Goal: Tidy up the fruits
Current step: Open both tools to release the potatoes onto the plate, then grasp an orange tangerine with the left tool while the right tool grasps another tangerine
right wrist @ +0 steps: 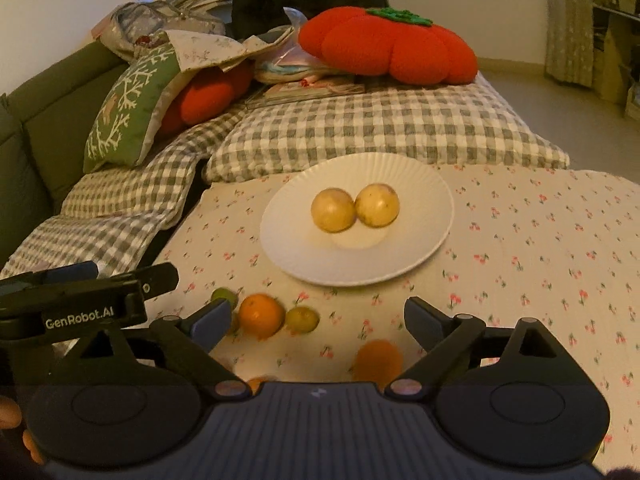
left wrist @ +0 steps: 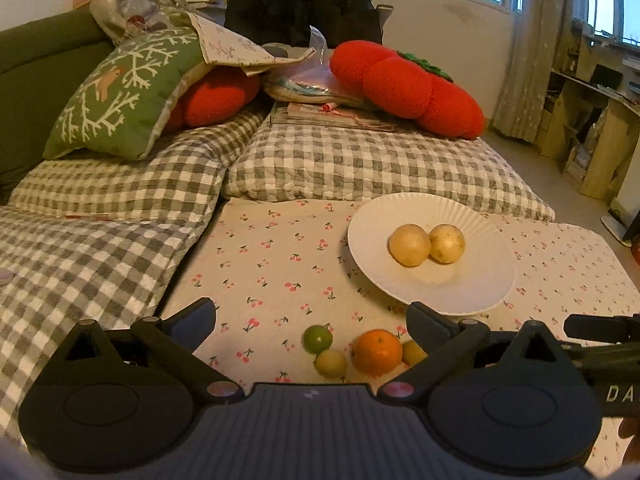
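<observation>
Currently both tongs, left (left wrist: 312, 318) and right (right wrist: 318, 316), hang released and empty; orange (right wrist: 378, 362) lies on the surface at 5 o'clock inside the right tongs' gap, nearer them, plate (right wrist: 416, 184) at 12.

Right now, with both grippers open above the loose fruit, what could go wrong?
The two yellow fruits already sit touching at the middle of the white plate; a dropped orange might knock them rolling. The cherry-print cloth looks soft, so the green lime may roll away when nudged.
</observation>
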